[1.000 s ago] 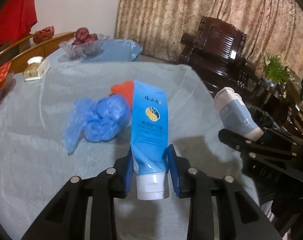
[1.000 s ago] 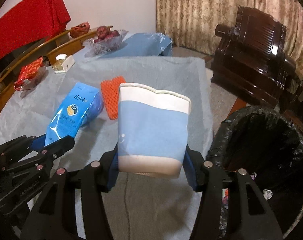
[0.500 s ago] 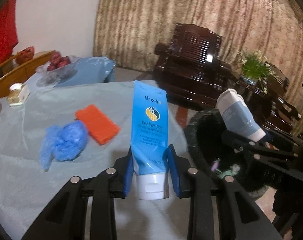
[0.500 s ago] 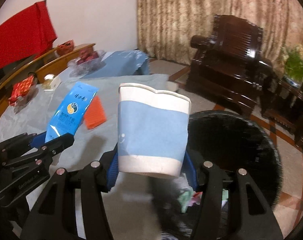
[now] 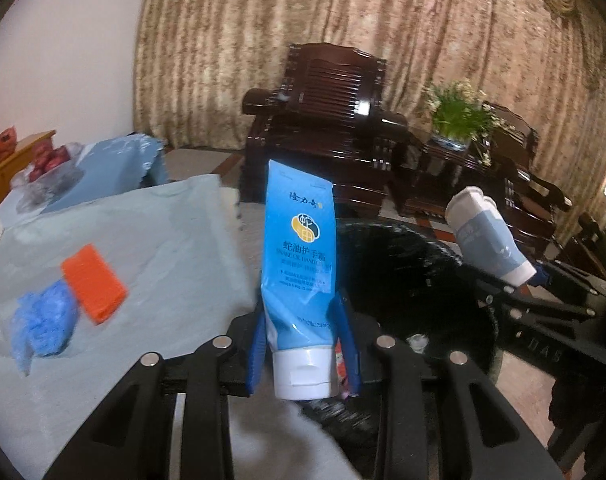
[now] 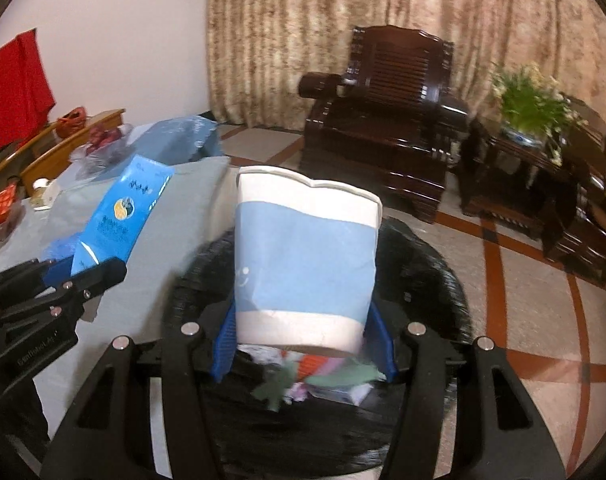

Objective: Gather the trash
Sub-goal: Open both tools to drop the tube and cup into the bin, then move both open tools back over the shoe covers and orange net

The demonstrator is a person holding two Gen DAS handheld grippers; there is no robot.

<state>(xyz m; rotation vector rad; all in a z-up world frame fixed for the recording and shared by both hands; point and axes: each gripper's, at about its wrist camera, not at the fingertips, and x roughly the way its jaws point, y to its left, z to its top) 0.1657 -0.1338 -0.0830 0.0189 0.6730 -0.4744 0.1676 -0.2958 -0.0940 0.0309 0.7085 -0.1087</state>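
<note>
Below the right gripper (image 6: 303, 344) lies the open mouth of the black bin (image 6: 443, 280), and that is what the next move turns on: the cup (image 6: 307, 264) hangs directly over the litter inside, so letting go should drop it in. Its blue pads clamp the cup near the base, rim pointing up and away from the camera, the wall slightly crushed. The left gripper (image 5: 305, 346) is closed on the tube (image 5: 299, 264) just above its white cap; the tube's long axis runs straight out along the fingers, crimped end farthest away. In the left view the bin (image 5: 403, 264) sits ahead and to the right of the tube, partly behind it, with the table edge (image 5: 223, 240) just to the left. My judgement is that the right hand is better placed to release first, while the left needs to travel a little further over the rim.

An orange sponge (image 5: 93, 284) and a crumpled blue bag (image 5: 43, 326) lie on the table, touching or nearly so, well apart from both grippers.

Motion blur smears the bin rim and its contents. The bin's near wall is hidden behind the gripper bodies, so how far the tube's cap stands from the rim I cannot tell.
</note>
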